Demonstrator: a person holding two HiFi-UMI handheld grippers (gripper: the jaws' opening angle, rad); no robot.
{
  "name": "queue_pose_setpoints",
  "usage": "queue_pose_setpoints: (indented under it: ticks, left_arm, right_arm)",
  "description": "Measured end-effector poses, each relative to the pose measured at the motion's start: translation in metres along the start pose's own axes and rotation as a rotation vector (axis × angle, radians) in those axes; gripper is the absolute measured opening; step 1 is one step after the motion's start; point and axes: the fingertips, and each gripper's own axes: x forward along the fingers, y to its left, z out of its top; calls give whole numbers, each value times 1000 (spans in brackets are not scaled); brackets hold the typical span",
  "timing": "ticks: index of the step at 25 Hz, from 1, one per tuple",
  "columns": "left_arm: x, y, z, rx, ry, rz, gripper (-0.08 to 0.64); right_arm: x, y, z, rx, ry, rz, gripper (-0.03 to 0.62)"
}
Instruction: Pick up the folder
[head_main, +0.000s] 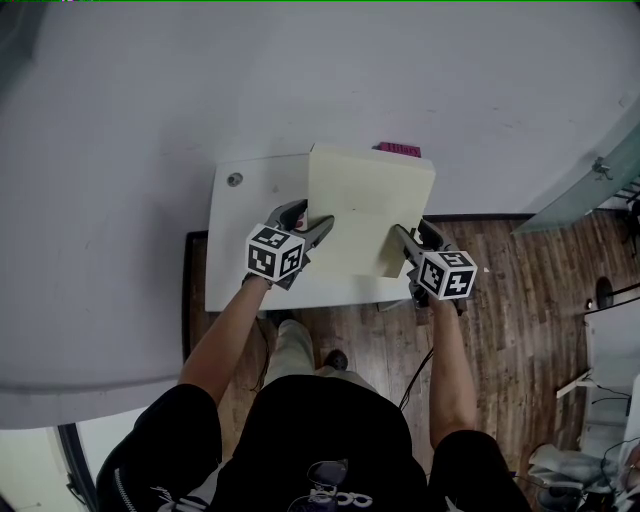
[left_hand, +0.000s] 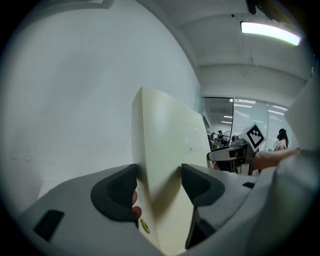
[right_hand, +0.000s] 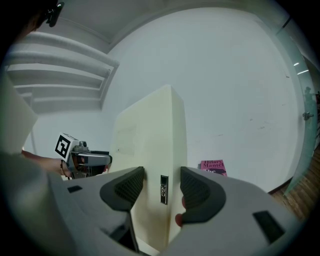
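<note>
A cream folder (head_main: 365, 200), thick like a box file, is held up over the white table (head_main: 240, 230), near its right end. My left gripper (head_main: 312, 222) is shut on the folder's near left edge. My right gripper (head_main: 410, 232) is shut on its near right corner. In the left gripper view the folder (left_hand: 165, 145) stands on edge between the dark pads of my left gripper (left_hand: 159, 187), and the right gripper (left_hand: 240, 150) shows beyond it. In the right gripper view the folder's spine (right_hand: 150, 145) fills the gap in my right gripper (right_hand: 162, 187).
A pink book (head_main: 397, 149) lies at the table's far right corner, also seen in the right gripper view (right_hand: 214, 166). A white wall rises right behind the table. Wooden floor (head_main: 520, 300) lies to the right, with a glass partition (head_main: 590, 190) beyond.
</note>
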Motion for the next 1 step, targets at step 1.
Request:
queue_pose_setpoints:
  ticks: [1]
  left_arm:
    - [0, 0, 0, 1, 0, 0, 291]
  right_arm:
    - [0, 0, 0, -1, 0, 0, 247]
